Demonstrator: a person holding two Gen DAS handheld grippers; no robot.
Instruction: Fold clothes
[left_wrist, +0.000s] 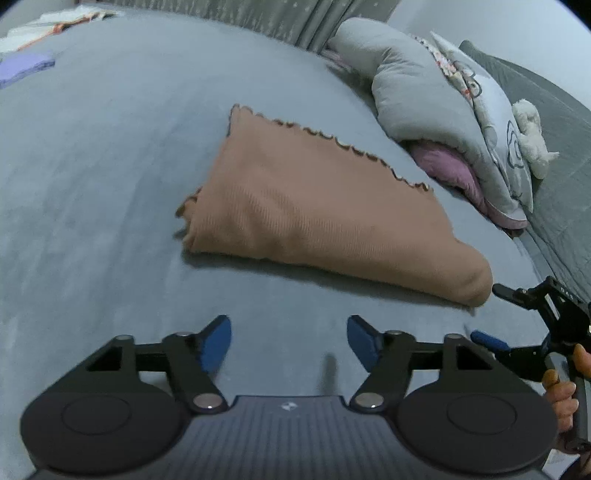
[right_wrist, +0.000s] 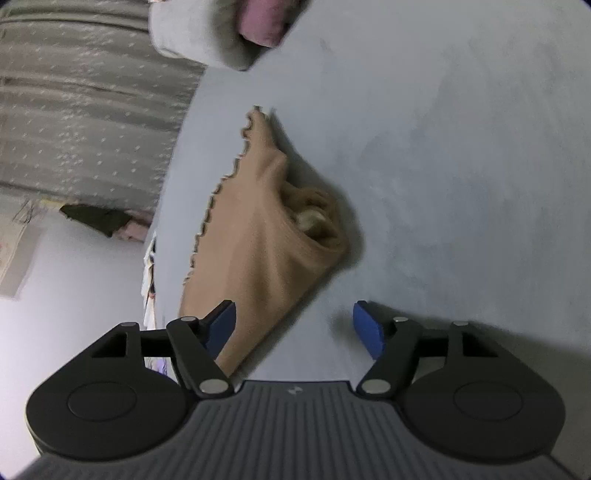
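- While the folded tan knit top (left_wrist: 317, 206) lies flat on the grey-blue bed (left_wrist: 110, 184), near the pile of bedding at its head, both tongs hang above the sheet with nothing between their blue pads.
- The left tongs (left_wrist: 289, 341) stand open over bare sheet just short of the garment's near edge, touching no cloth.
- The right tongs (right_wrist: 294, 328) are likewise open; in the right wrist view one pad overlaps the top's near corner, but whether it touches the fabric cannot be told. The left wrist view shows them at the rounded folded end, a hand (left_wrist: 563, 391) around the grip.
- The top appears already doubled over, its scalloped hem (left_wrist: 332, 138) running along the far side and loose layers bunched at one end (right_wrist: 314, 221).
- Judged from this, the next fold would go best if each pair of tongs took a matching corner of the same edge, pinched every layer together, lifted only slightly and carried the edge straight across, so the bunched end is not dragged further out of line.
- A shallow bite risks catching the upper layer alone and pulling the fold apart.
- No brand, label or legible writing shows on the garment; a small pale emblem (left_wrist: 289, 406) on the gripper body is too small to read.
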